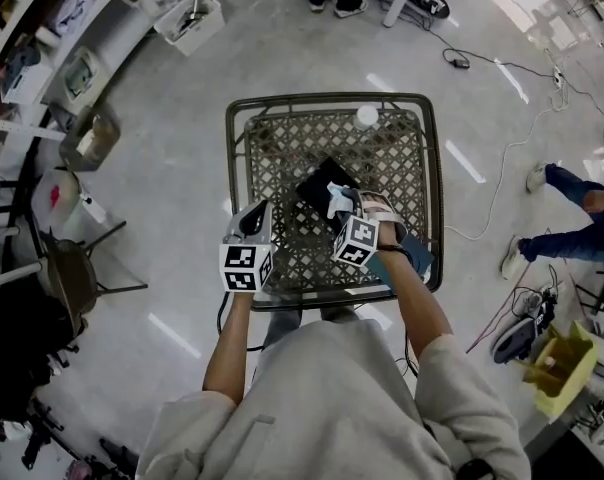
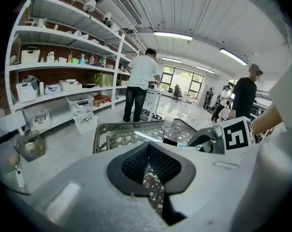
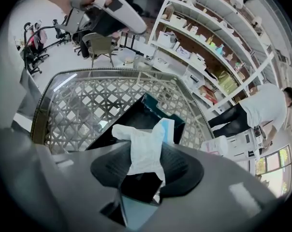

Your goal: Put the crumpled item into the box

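Right gripper (image 3: 146,169) pinches crumpled item (image 3: 142,143) over box (image 3: 131,117).

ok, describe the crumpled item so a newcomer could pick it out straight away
Find the lattice-top metal table in front of the person, then the open black box near its middle. Over that box, the right gripper pinches the crumpled item: a white, wrinkled wad, unlike the small round white object at the table's far edge.
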The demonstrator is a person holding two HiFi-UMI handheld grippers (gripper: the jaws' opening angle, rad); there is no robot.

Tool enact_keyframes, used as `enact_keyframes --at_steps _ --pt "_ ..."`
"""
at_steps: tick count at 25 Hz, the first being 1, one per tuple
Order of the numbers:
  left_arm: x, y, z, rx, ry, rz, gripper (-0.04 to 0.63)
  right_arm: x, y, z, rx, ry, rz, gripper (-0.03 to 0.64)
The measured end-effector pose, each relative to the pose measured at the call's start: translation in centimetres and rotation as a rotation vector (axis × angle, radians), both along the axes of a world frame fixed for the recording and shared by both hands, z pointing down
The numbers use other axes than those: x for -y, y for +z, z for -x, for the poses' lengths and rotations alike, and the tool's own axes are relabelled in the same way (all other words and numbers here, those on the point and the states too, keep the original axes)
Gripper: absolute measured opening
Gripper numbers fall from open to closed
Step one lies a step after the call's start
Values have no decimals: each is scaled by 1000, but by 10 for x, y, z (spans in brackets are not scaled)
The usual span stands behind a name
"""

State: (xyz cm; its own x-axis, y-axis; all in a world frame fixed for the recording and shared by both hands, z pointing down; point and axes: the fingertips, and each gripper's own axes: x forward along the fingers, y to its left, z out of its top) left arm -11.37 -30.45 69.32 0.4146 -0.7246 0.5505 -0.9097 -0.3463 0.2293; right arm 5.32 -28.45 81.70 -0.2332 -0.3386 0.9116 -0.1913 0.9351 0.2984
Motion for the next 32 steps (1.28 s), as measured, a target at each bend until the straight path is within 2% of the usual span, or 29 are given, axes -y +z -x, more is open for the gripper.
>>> enact_keyframes --at_steps 7,13,23,25,28,32 --pt "0 5 3 -2 -2 10 5 7 23 10 -35 6 49 163" --pt "-2 7 5 -4 -3 20 5 11 42 12 -99 -31 86 163" --pt "-1 5 10 -4 -6 19 5 15 49 20 -108 -36 157 168" --pt "-2 5 12 -2 -7 19 5 13 51 20 -102 -36 160 194" --pt "-4 5 14 1 -9 15 5 7 54 20 -91 -42 175 272" --pt "-4 3 16 0 -9 11 5 2 50 23 -72 -47 178 302"
